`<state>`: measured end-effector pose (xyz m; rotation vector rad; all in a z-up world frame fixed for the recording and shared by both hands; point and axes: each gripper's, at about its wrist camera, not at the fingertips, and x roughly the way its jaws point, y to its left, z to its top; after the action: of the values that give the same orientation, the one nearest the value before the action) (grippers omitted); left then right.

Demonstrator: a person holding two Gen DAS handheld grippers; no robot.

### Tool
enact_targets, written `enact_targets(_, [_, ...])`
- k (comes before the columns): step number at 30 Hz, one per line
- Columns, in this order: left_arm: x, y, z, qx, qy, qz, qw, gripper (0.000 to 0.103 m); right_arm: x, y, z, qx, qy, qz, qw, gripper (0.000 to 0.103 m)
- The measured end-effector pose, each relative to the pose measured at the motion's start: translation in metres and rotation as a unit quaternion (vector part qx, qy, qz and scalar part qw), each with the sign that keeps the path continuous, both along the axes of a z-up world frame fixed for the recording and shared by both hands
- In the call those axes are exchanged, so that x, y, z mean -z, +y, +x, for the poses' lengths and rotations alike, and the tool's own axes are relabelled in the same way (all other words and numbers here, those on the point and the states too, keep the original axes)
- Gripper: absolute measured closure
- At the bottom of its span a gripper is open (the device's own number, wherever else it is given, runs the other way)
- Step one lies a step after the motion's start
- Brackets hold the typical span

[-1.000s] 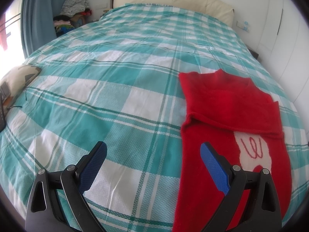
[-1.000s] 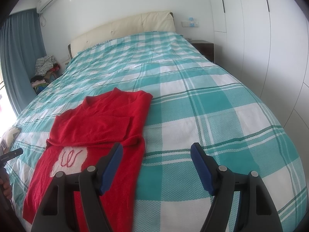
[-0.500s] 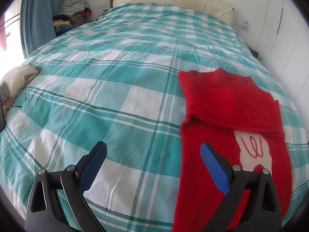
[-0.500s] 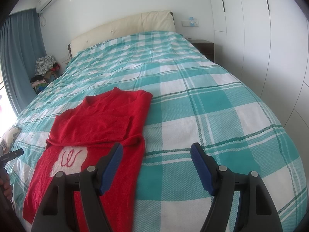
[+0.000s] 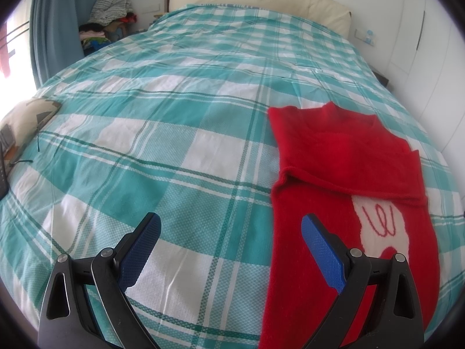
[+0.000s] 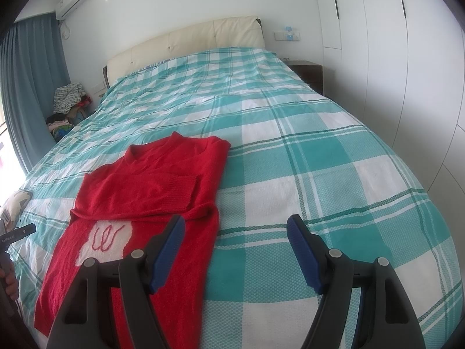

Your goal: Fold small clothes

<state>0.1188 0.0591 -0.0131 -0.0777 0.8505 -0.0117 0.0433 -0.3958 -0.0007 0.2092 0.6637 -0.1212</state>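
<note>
Two sets of blue fingers (image 5: 322,257) spreading wide and holding nothing, with the left gripper (image 5: 231,251) hanging over the checked bed cover (image 5: 162,145) just beside the red sweater (image 5: 343,157), and the right gripper (image 6: 235,250) hanging over its right edge. Lying flat near the foot of the bed, sleeves already folded across the chest, white patch showing below. Looking soft, light and floppy, so likely sagging and sliding when lifted; probably best pinching both bottom corners of the hem and bringing them up toward the neck.
</note>
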Motion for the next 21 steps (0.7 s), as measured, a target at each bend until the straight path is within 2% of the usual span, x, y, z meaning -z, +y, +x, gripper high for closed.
enact_targets(21, [0.0011,-0.0006,0.0,0.001,0.001,0.001,1.0,0.005,-0.0002,0.0001,0.0001,0.0,0.0,0.0,1.0,0.031])
